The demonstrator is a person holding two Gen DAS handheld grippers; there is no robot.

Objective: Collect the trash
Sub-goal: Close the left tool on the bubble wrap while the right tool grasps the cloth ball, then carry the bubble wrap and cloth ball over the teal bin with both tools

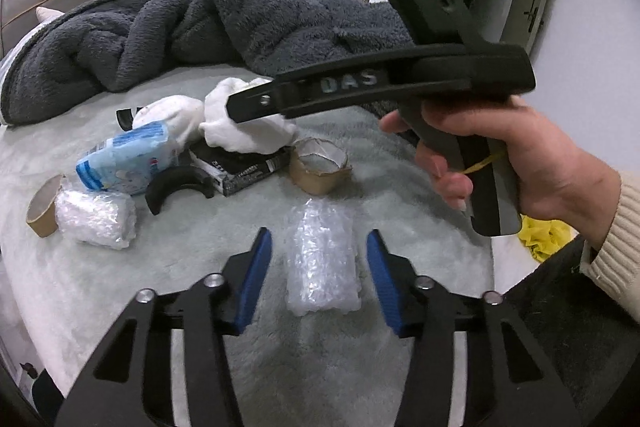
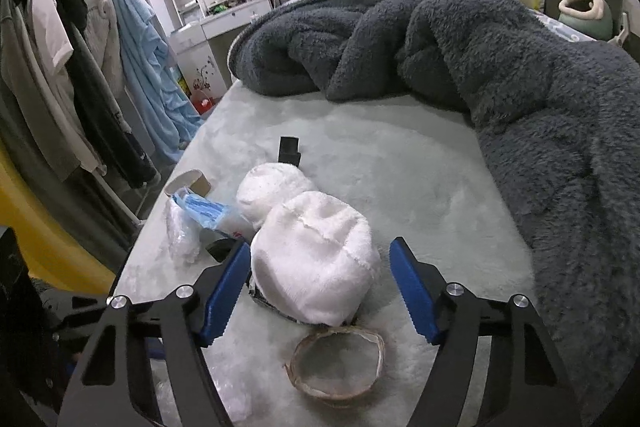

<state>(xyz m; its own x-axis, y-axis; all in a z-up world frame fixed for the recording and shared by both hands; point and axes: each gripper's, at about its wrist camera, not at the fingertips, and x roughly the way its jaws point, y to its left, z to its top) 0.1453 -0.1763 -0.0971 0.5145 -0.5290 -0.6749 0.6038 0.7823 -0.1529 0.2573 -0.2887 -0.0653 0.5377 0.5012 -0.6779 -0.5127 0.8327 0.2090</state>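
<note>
Pale fleece bedspread (image 1: 400, 187) carries the trash. Left gripper (image 1: 319, 247), jaws wide, straddles a bubble-wrap bundle (image 1: 322, 263); beyond that bundle, right gripper (image 2: 320, 263), jaws wide, flanks a white fluffy cloth (image 2: 316, 259).

Dark grey fleecy blanket (image 2: 500, 59); pale mint sheet (image 2: 400, 167); white fluffy cloth (image 2: 316, 259); blue-and-white packet (image 1: 124, 159).

Dim cool indoor light, fisheye-warped edges

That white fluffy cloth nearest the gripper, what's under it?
The white fluffy cloth lies on a dark printed box, whose end pokes out. Whatever else it covers is hidden.
</note>
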